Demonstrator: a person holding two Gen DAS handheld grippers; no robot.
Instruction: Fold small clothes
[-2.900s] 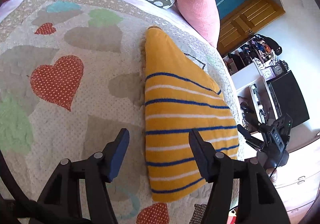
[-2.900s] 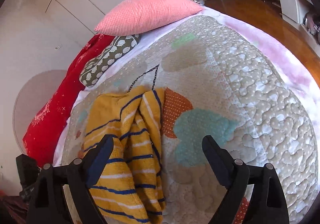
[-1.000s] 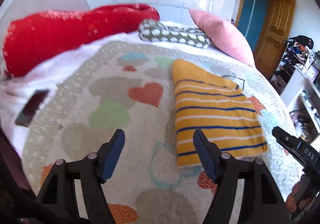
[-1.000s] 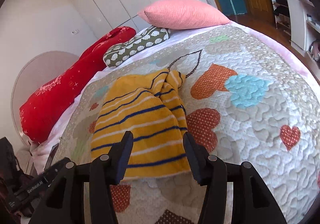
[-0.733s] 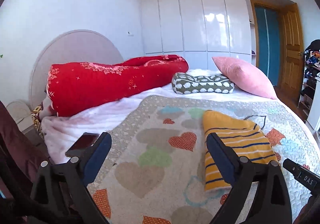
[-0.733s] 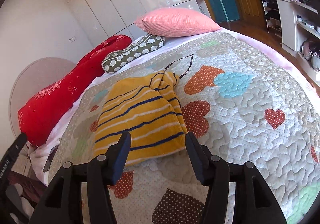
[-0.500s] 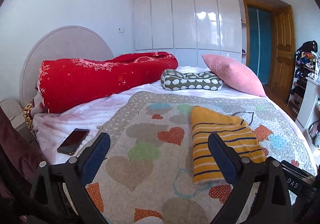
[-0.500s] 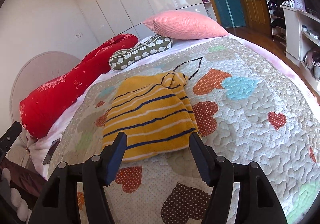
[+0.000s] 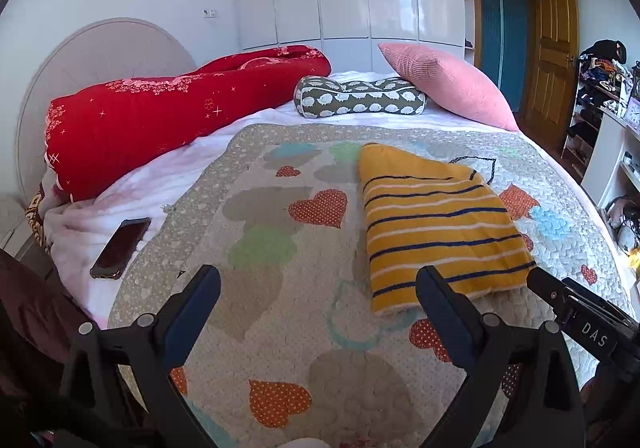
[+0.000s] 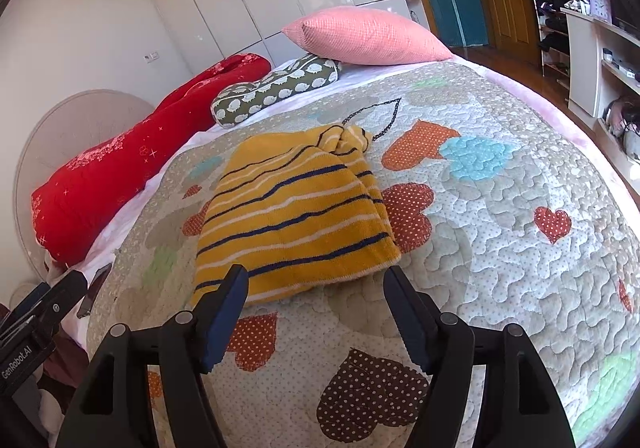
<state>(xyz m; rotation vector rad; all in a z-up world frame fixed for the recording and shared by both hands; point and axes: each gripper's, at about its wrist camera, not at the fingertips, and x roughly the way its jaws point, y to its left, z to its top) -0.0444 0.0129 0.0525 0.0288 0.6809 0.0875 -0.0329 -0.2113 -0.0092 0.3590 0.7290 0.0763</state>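
Both tools now sit farther back from the bed than 0.5 s ago; more quilt shows ahead of the fingers in each view, and the garment has not shifted.

Left to right, from the left wrist view: black smartphone [image 9: 121,243] lies face up on the pale sheet, well to the left of the left gripper [image 9: 318,298]. Red star-print bolster [image 9: 176,108] lies far ahead-left. Left gripper jaws stand wide apart, holding nothing, above the heart-patterned quilted bedspread [image 9: 256,248]. Folded mustard-yellow knit sweater with navy and white stripes [image 9: 436,224] lies flat on the bedspread, ahead and to the right of the left tool, its near edge just beyond the right finger. Green sheep-print cushion [image 9: 360,100] and pink ribbed pillow [image 9: 448,88] lie far ahead, touching.

Right wrist view: right gripper [image 10: 316,300] jaws parted, empty. Sweater [image 10: 292,216] lies directly ahead, its hem just beyond the fingertips, not touching as far as visible. Bunched sleeve folds sit at its far end.
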